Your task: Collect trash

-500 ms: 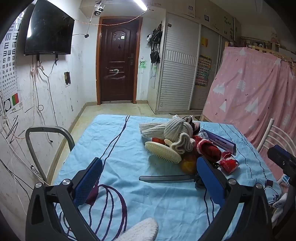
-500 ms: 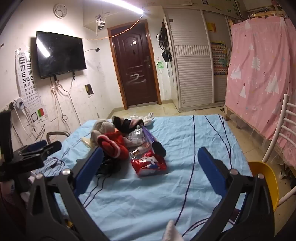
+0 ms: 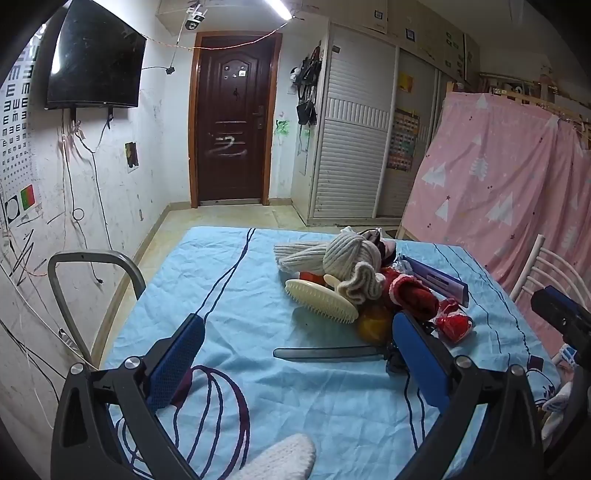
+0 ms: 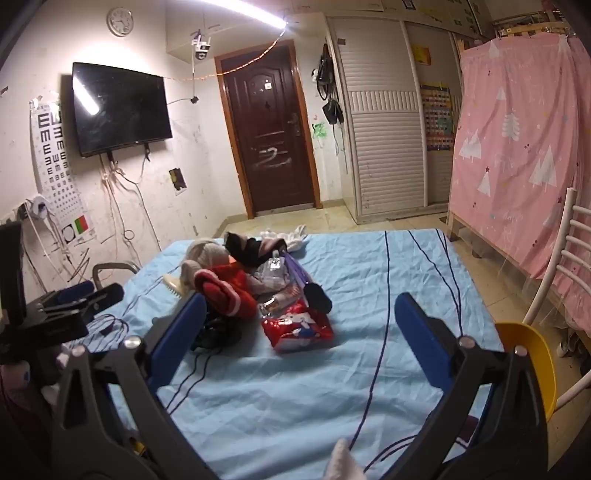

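A dark television (image 4: 122,109) hangs beside a brown door (image 4: 271,136); possibly an eye chart (image 4: 59,166) left.

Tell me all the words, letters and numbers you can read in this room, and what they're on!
"E", printed over and over in rows that turn different ways and get smaller: on the eye chart on the wall beside the TV.
Clock: numerals too small to read.
Red snack packet: print too blurred to read.
Purple box: label too small to read.
Colourful grid poster on the wardrobe: too small to read.
White scrawl on the door: not a clear word.
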